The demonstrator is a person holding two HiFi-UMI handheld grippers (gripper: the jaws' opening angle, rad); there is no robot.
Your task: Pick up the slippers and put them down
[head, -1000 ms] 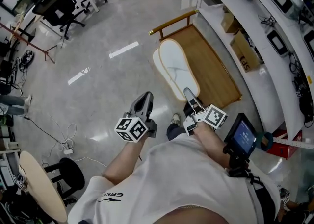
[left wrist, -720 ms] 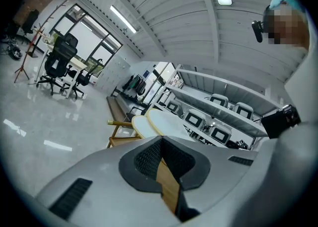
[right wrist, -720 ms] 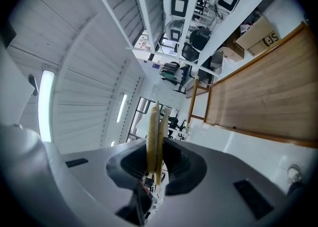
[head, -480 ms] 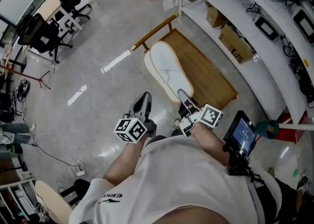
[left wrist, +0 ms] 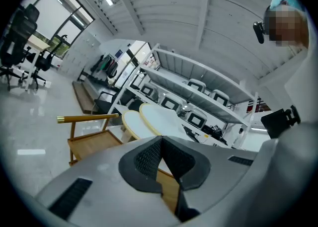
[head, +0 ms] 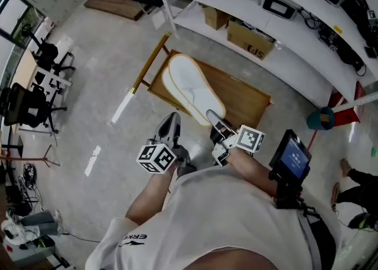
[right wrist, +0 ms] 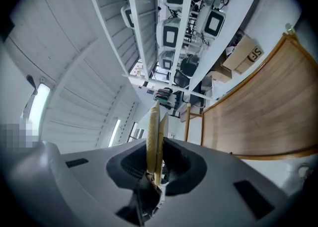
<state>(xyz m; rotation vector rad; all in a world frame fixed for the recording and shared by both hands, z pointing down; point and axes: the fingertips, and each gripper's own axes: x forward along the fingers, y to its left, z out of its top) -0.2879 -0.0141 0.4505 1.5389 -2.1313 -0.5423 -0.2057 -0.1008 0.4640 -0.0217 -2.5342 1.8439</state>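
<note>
A pair of white slippers (head: 188, 88) with tan rims is held sole to sole, heels in my right gripper (head: 215, 122), which is shut on them. They stick out over a low wooden rack (head: 243, 97) on the floor. In the right gripper view the slippers (right wrist: 155, 126) stand edge-on between the dark pads, with the wooden rack (right wrist: 258, 114) to the right. My left gripper (head: 170, 126) hovers beside them on the left, jaws shut with nothing between them. The left gripper view shows the slippers (left wrist: 151, 120) past its meeting pads (left wrist: 149, 157).
The rack has a brass-tipped rail (head: 149, 63) on its left side. White shelving (head: 277, 32) with cardboard boxes (head: 250, 40) and screens runs behind it. Office chairs (head: 31, 106) stand far left. A small screen (head: 293, 159) hangs at the person's waist. Someone's legs (head: 354, 198) show at far right.
Both grippers have swung towards the shelving, and the wooden rack now lies right ahead of them. The slippers stay in the right gripper. The left gripper stays shut and empty.
</note>
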